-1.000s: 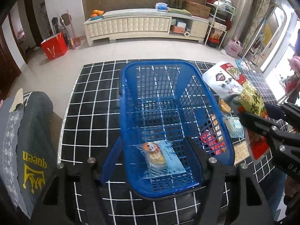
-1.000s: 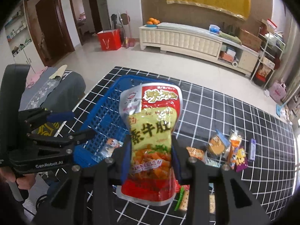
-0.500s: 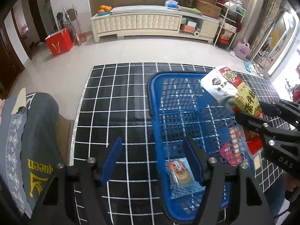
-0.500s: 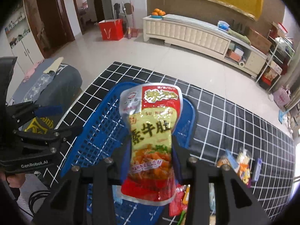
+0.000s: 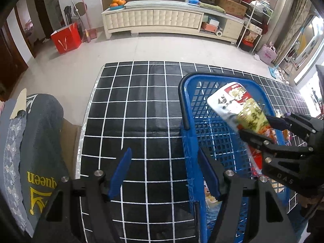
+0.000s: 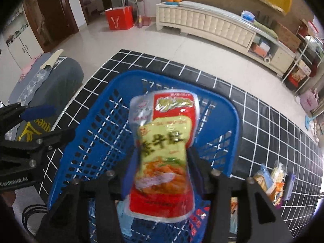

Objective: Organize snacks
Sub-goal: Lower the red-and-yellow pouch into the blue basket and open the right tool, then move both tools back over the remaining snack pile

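Observation:
A blue plastic basket (image 5: 204,85) (image 6: 97,125) stands on the black grid mat. My right gripper (image 6: 162,162) (image 5: 261,129) is shut on a red and yellow snack pouch (image 6: 164,143) (image 5: 241,111) and holds it over the basket's inside. A small packaged snack (image 5: 210,196) lies on the basket floor at the near end. My left gripper (image 5: 164,170) is open and empty, with its right finger at the basket's left wall; it also shows in the right wrist view (image 6: 38,125). Several loose snacks (image 6: 273,180) lie on the mat to the right of the basket.
A grey cushion with "queen" lettering (image 5: 38,154) lies left of the mat. A white TV cabinet (image 5: 172,22) lines the far wall, with a red paper bag (image 5: 65,38) on the floor beside it. A shelf rack (image 5: 255,32) stands at the far right.
My left gripper has shifted left, so the basket now sits at its right. My right gripper has carried the pouch from beside the basket to over its inside.

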`<state>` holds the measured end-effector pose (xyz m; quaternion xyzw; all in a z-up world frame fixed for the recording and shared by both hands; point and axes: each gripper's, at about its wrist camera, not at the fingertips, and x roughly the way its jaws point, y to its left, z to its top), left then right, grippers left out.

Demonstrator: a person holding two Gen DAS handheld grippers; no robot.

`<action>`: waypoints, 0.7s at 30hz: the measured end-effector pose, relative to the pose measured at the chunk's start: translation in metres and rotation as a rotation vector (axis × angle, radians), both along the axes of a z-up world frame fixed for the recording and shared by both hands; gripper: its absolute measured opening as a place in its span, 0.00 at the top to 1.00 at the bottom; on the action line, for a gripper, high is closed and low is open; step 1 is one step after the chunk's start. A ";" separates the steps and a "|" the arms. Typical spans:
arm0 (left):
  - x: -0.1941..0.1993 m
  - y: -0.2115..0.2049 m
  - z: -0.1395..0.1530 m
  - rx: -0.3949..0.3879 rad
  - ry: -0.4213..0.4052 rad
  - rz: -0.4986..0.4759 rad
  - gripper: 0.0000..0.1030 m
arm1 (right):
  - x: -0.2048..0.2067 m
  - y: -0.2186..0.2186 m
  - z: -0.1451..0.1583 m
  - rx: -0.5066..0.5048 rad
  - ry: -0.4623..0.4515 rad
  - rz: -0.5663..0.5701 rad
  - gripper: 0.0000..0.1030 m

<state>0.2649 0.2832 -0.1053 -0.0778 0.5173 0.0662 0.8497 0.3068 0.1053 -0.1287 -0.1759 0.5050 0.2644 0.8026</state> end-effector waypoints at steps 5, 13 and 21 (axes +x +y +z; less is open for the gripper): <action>-0.007 -0.008 0.007 0.008 -0.010 -0.008 0.37 | -0.009 -0.013 0.023 0.019 -0.053 -0.014 0.20; -0.025 -0.039 0.032 -0.011 -0.039 -0.034 0.37 | -0.030 -0.057 0.063 0.036 -0.090 -0.073 0.20; -0.043 -0.091 0.063 -0.024 -0.081 -0.083 0.37 | -0.058 -0.119 0.098 0.065 -0.122 -0.151 0.20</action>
